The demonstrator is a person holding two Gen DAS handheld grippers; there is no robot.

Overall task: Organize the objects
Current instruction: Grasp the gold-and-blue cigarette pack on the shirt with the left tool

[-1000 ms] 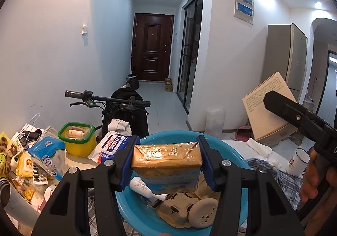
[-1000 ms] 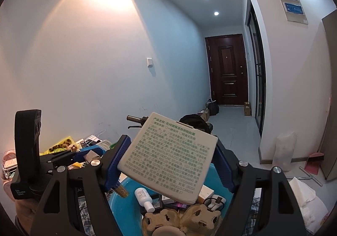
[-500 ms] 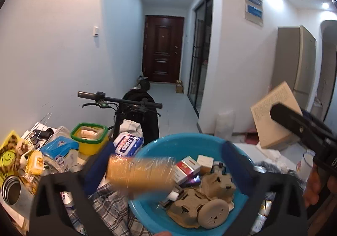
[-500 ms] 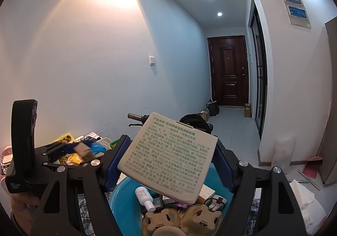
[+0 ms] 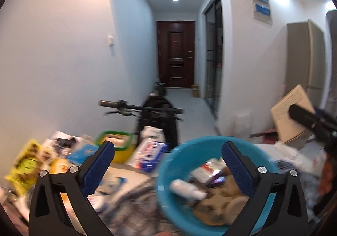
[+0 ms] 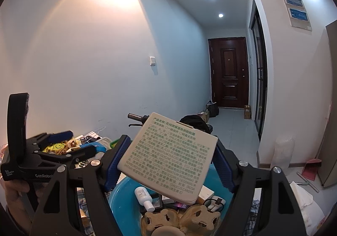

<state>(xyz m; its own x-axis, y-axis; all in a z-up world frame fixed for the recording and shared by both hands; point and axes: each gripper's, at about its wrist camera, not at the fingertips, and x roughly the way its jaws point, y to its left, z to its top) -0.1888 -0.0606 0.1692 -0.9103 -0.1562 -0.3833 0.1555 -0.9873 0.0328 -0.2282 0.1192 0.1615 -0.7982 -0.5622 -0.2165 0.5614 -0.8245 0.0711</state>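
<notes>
My left gripper [image 5: 168,152] stands spread wide with nothing between its ribbed blue pads [image 5: 99,169]; the black plastic arms carry round silver screw heads. Past the right-hand pad sits the round blue plastic basin [image 5: 168,174], smooth-walled. In it lie a white bottle [image 5: 187,189] on its side, small cartons, and lumpy brown pulp-card pieces [image 5: 219,200], though this view is smeared. To the basin's left the tabletop is heaped: a yellow tub with a green rim [image 5: 114,141], a white-and-blue soft pack [image 5: 150,151], and a crinkly yellow packet [image 5: 27,162].

My right gripper [image 6: 168,160] is partly closed, its blue pads pressing the two sides of a flat, square, pale box [image 6: 168,158] with rounded corners and a matte face covered in green print. The box tilts, one corner down, held in the air above the basin [image 6: 122,196]. Under it I see the bottle [image 6: 144,194] and the pulp-card pieces [image 6: 181,221]. At the left of that view a hand [image 6: 12,187] grips the left gripper's black handle.
</notes>
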